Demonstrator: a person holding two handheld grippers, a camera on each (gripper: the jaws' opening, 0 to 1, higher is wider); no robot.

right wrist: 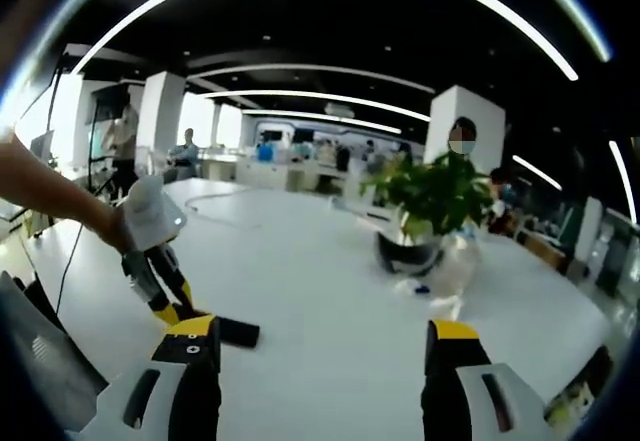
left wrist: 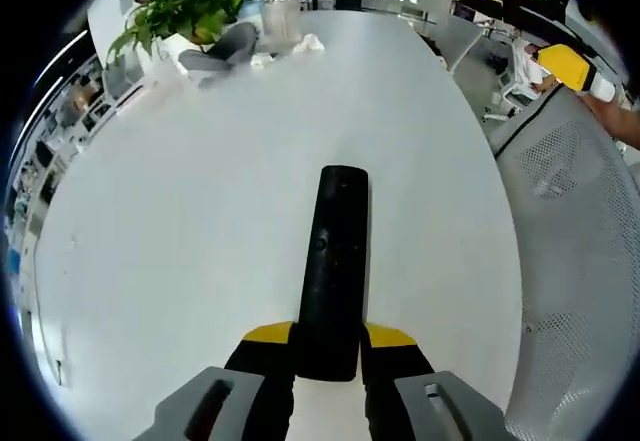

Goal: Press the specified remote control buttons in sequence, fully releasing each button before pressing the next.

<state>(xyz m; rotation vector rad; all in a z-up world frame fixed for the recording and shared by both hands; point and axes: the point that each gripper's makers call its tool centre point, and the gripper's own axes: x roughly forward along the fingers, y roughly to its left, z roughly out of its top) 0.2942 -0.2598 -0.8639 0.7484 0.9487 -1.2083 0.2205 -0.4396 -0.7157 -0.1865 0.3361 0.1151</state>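
Over the white table (left wrist: 180,261), left gripper (left wrist: 328,351) clamping the black remote (left wrist: 333,271); right gripper (right wrist: 320,361) level, jaws wide.

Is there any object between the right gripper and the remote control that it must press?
Nothing visible does. In the right gripper view, the right gripper is open, and only bare white table lies between it and the remote control, which the left gripper holds off to the side. The potted plant stands farther away.
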